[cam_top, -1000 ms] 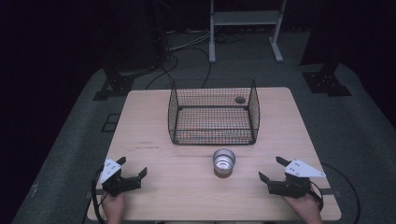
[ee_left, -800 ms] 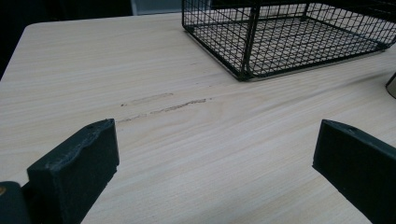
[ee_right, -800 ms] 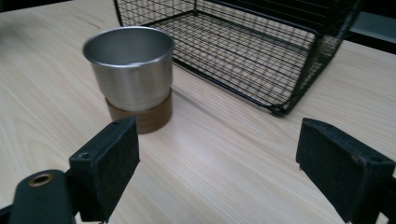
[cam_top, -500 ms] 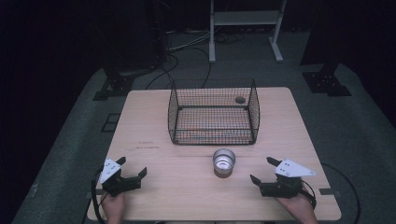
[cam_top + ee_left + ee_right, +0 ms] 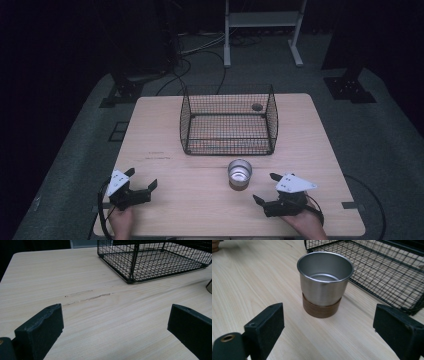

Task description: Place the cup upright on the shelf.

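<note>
A shiny steel cup [image 5: 239, 173] [image 5: 324, 282] stands upright on a round wooden base [image 5: 321, 308], just in front of the black wire basket [image 5: 228, 119] [image 5: 387, 270]. My right gripper [image 5: 265, 189] [image 5: 328, 332] is open at the front right, its jaws wide apart and aimed at the cup, a short way off it. At the front left, my left gripper [image 5: 142, 181] [image 5: 115, 330] is open over bare wood, nothing between its jaws. The basket's near corner [image 5: 130, 277] lies ahead of it.
The light wooden table [image 5: 160, 130] carries faint scuff marks [image 5: 87, 296] left of the basket. A small dark hole [image 5: 257, 107] shows in the tabletop behind the basket. Dark floor, cables and stand legs [image 5: 227, 55] lie beyond the far edge.
My right gripper has slid left and a little nearer to the cup. The left gripper, the cup and the basket have stayed put.
</note>
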